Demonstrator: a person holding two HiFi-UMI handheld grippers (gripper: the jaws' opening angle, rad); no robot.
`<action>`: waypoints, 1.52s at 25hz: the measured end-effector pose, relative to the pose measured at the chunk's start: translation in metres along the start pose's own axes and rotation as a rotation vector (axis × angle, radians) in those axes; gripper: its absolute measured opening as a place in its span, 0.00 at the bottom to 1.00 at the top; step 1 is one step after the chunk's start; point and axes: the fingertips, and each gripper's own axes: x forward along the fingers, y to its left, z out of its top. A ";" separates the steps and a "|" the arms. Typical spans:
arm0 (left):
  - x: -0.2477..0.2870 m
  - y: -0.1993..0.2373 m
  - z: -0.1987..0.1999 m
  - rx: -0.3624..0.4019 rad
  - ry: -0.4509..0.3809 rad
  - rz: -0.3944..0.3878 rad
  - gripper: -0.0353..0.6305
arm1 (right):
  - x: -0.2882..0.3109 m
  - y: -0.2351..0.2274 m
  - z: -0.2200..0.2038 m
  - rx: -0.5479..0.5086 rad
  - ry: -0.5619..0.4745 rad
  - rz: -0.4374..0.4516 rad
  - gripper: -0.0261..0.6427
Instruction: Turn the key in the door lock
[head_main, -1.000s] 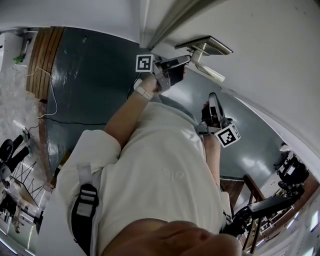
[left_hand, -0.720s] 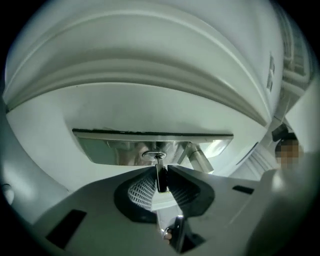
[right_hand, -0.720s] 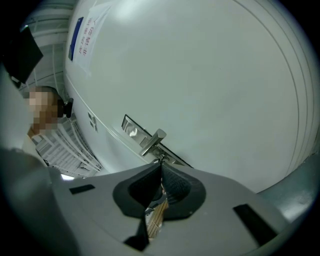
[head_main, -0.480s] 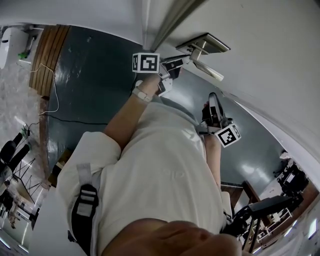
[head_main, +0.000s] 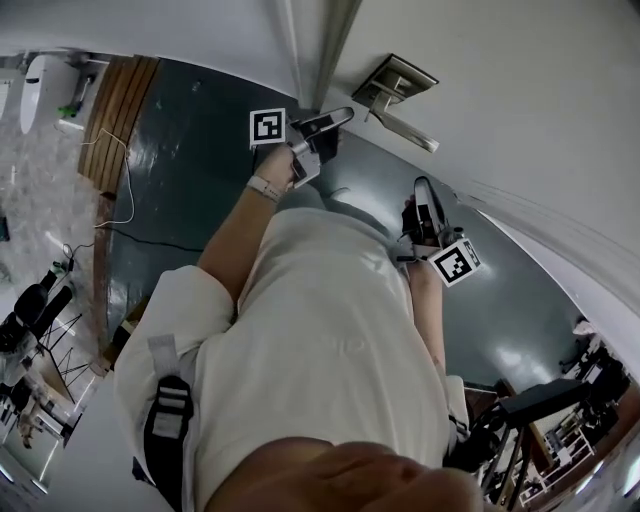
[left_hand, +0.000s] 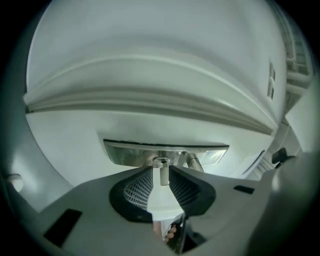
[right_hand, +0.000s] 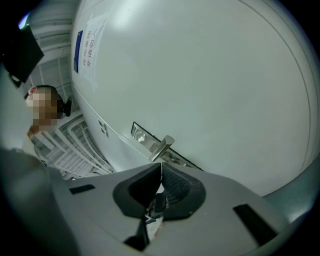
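**Item: L gripper**. Jaws released, just been opening. The key stands between the pads w/ a sliver of gap each side and is not pinched. Judged: the key is borne by the lock alone, so either the turn is done or a re-grip is due. Gripper is held approx. level and square to the door, so the pads line up w/ the key.

**Item: R gripper**. Jaws clenched, nothing seen between them. Parked well apart from the lever handle; judged idle.

**Item: key.** Small, pale metal, seen as a narrow strip. It is seated in the keyhole of the brushed steel plate, just beside the handle root.
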 end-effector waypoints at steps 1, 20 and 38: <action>-0.013 -0.004 0.002 0.027 -0.029 0.022 0.19 | 0.004 0.004 -0.001 0.008 -0.002 0.015 0.07; -0.133 -0.227 -0.048 0.792 -0.054 -0.118 0.06 | 0.076 0.178 -0.023 -0.321 0.043 0.339 0.07; -0.096 -0.131 -0.330 0.778 -0.230 0.129 0.07 | -0.225 0.103 -0.063 -0.265 0.074 0.390 0.07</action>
